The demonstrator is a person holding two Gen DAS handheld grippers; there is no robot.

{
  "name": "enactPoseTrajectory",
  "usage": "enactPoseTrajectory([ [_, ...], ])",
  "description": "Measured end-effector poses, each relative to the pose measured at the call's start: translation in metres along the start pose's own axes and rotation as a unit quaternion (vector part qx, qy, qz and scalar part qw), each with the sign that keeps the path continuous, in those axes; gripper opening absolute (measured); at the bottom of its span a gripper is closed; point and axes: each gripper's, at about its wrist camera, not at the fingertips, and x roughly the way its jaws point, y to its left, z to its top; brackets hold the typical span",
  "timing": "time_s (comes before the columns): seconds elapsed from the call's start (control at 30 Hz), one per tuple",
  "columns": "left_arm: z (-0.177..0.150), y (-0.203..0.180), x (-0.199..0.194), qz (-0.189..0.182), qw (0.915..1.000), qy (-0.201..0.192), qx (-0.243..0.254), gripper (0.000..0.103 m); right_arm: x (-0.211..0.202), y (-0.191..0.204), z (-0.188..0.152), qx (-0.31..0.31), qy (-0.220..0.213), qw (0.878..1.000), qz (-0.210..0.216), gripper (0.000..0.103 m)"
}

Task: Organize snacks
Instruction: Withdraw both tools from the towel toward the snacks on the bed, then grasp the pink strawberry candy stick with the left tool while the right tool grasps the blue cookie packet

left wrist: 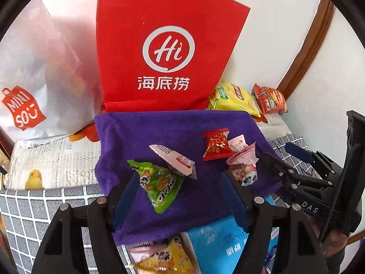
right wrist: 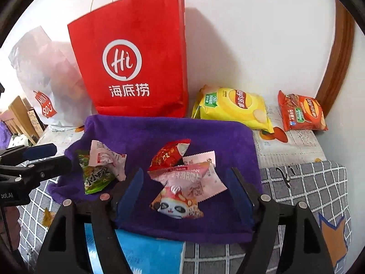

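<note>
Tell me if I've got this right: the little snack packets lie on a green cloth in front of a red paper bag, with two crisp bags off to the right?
Nearly. The cloth is purple, not green; the right wrist view shows it plainly. The rest holds: the small snack packets lie on it in front of the red paper bag, and the yellow crisp bag and the orange crisp bag sit to the right.

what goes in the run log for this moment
left gripper: open, empty | right gripper: open, empty | snacks: green packet, panda packet on purple towel
</note>
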Motion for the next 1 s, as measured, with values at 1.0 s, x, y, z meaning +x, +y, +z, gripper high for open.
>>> enactPoseTrajectory([
  [1.0,-0.135,0.008,-0.079,0.051,0.9985,0.008,-0.017,0.072,-0.106,-0.016,-0.114,0.044,0.006,0.999,-0.001,0.075],
])
